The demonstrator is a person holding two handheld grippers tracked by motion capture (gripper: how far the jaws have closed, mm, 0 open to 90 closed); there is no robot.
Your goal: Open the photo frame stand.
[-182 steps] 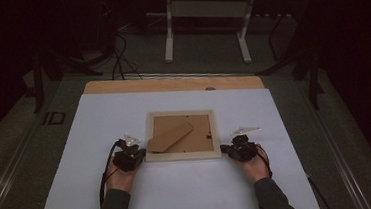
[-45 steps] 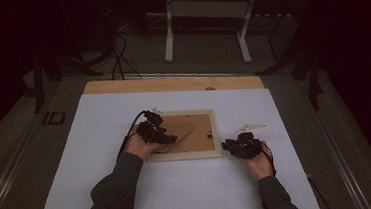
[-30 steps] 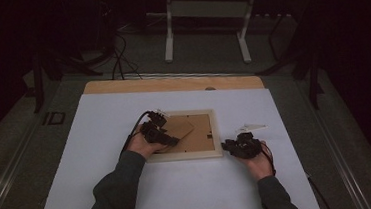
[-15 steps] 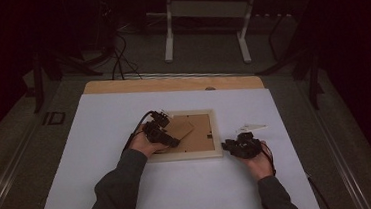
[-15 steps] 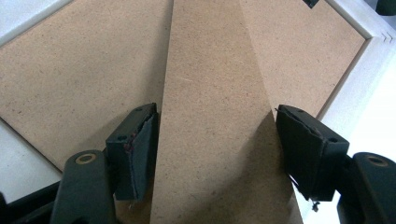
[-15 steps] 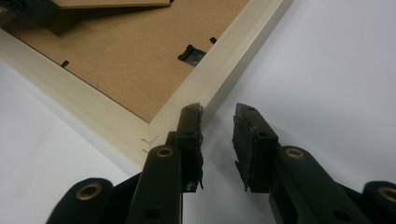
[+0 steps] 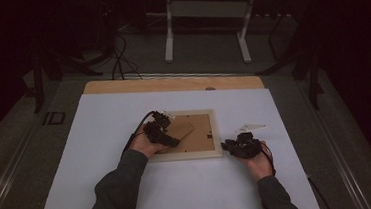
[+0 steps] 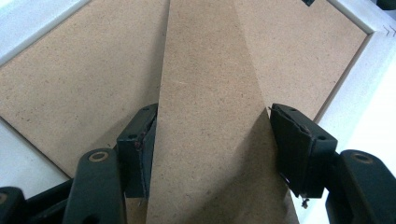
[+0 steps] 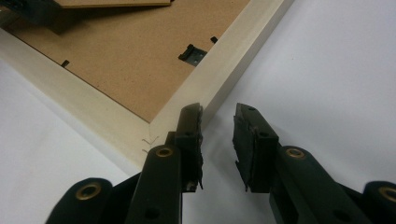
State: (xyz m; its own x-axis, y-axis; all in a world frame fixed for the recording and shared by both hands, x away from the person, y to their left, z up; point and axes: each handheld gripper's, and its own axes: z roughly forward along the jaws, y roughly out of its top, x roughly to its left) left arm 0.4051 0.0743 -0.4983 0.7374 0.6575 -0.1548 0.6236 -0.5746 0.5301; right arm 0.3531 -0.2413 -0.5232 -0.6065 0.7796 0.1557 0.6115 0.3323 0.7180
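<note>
A pale wooden picture frame [image 7: 187, 154] lies face down near the middle of a white sheet-covered table [image 7: 99, 121], its brown fibreboard backing [image 8: 79, 84] turned upward. A long tapering brown fibreboard stand leg [image 8: 210, 116] lies on top of that backing, widening toward the camera in the left gripper view. The left gripper [image 8: 212, 140] sits over the frame's left part, and its two black jaws straddle the stand leg, one at each long edge; they have just been closing in on it, the left pad at the leg's edge and the right pad just beside the other edge, so a firm grip cannot be told. The right gripper [image 9: 218, 140] rests on the table at the frame's near right corner, its jaws parted with only white surface between them; one jaw lies right beside the frame's outer edge, by the corner joint. A small dark metal hanger clip [image 9: 192, 52] sits on the backing near the frame's rail. In the high view, grey sleeves [image 7: 115, 190] reach in from the bottom edge.
</note>
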